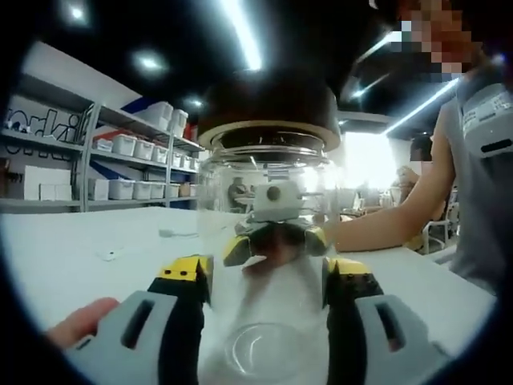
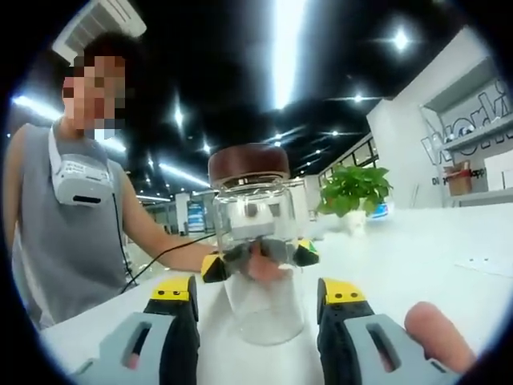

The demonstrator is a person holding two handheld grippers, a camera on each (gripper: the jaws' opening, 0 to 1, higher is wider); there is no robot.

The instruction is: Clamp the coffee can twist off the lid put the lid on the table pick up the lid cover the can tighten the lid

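On the white table (image 2: 417,257), the lidded coffee can (image 2: 256,257) stands upright.

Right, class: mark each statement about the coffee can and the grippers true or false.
1. The brown lid sits on the coffee can. True.
2. The can is full of coffee. False: the clear glass looks empty.
3. The left gripper has a jaw on each side of the can. True.
4. The right gripper grips the lid. False: its jaws are open, short of the can.
5. A green plant stands behind. True.
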